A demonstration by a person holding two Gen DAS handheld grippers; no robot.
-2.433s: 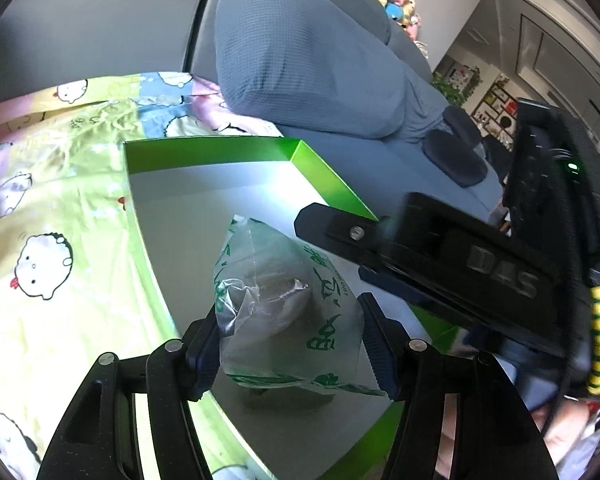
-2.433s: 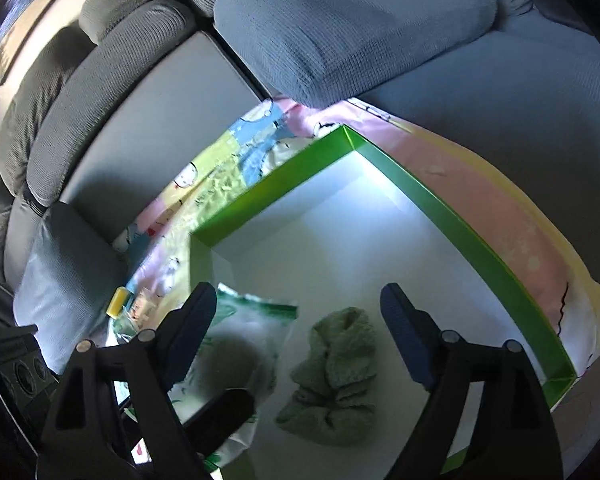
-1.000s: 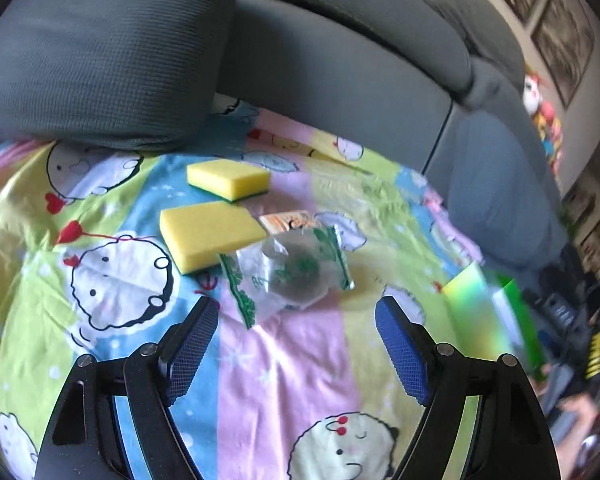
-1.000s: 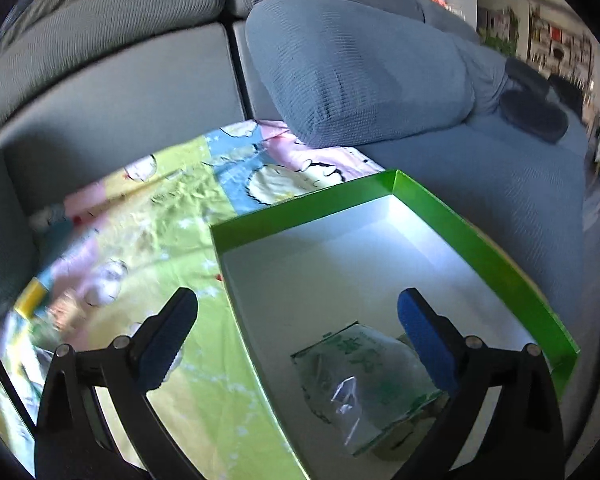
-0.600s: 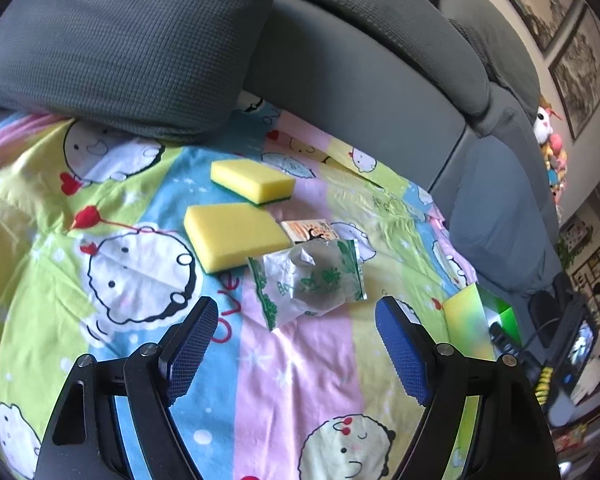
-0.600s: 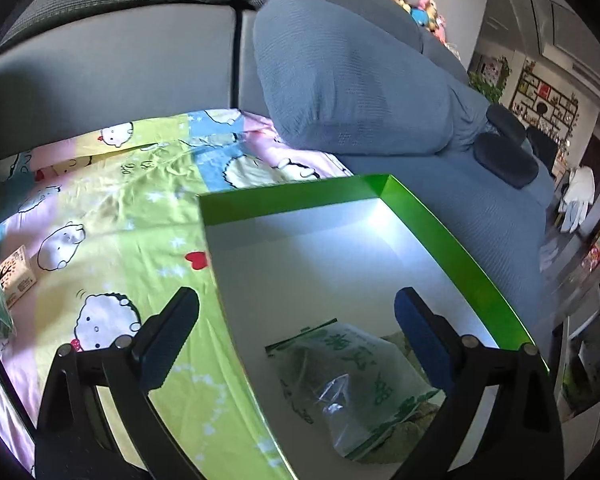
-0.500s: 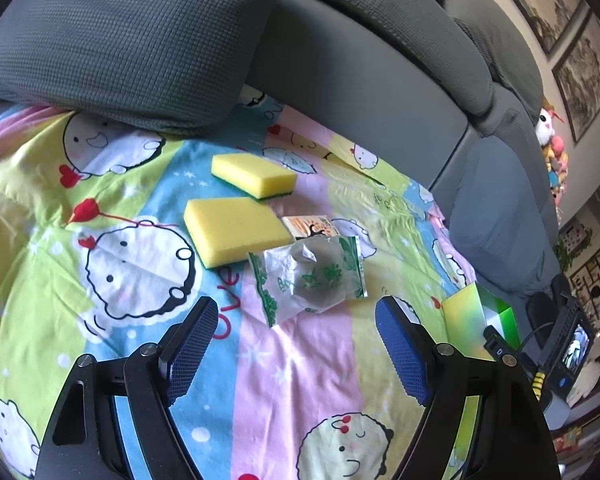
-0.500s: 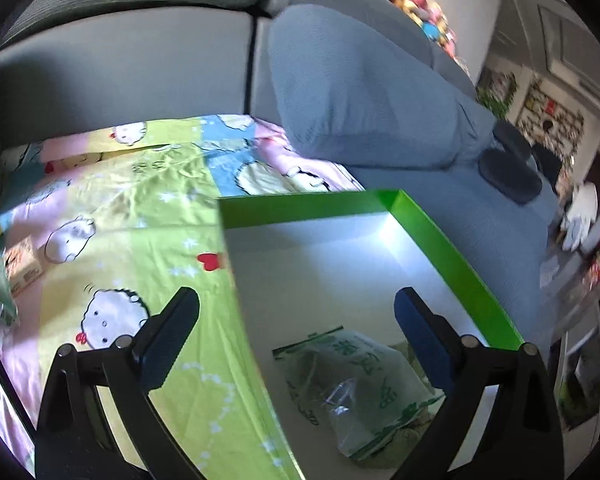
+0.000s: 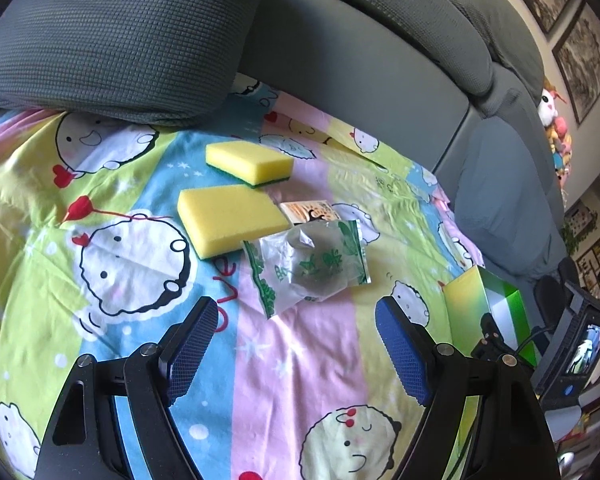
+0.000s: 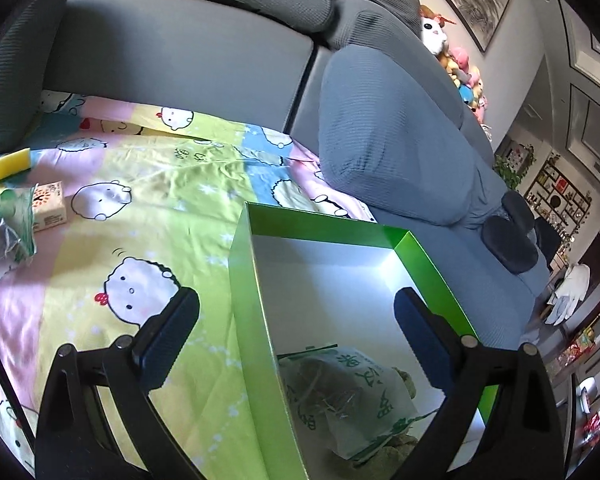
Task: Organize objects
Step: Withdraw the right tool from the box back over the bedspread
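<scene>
Blue-padded and spread wide with nothing between its fingers, the left gripper (image 9: 292, 344) hangs over a cartoon-printed sheet (image 9: 296, 364) laid on a grey sofa (image 9: 360, 68). Just beyond its tips lies a clear plastic bag with green print (image 9: 312, 266), something dark inside it. Touching that bag's far edge are a large yellow sponge (image 9: 230, 216) and a small orange-and-white carton (image 9: 314, 212); a second yellow sponge (image 9: 250, 162) with a green underside sits a little further back, near a grey cushion (image 9: 120, 40). The right gripper (image 10: 296, 332) is likewise spread and empty, straddling the near wall of a green box (image 10: 248, 292) with a white interior. Inside the box, at its near end, rests another green-printed plastic bag (image 10: 348, 392), lying on top of a pale green fuzzy item (image 10: 392, 454).
</scene>
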